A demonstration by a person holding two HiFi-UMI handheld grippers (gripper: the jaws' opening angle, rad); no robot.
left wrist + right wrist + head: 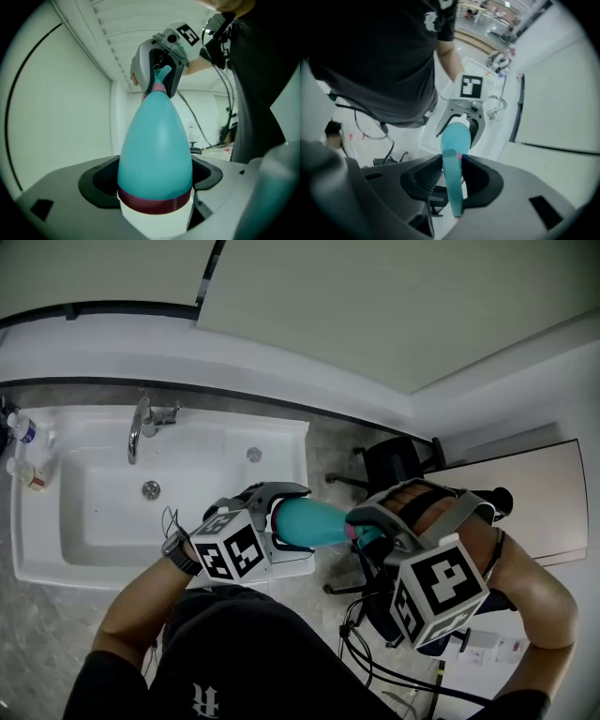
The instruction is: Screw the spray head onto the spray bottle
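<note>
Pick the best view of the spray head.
Right gripper view: the spray head sits large between the jaws. Left gripper view shows it small beyond the bottle; head view shows only a sliver beside the right hand-held gripper.

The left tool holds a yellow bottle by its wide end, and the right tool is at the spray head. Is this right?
No. The bottle is teal, not yellow, as the left gripper view shows. The left tool holds its wide end, and the right tool is at the spray head.
</note>
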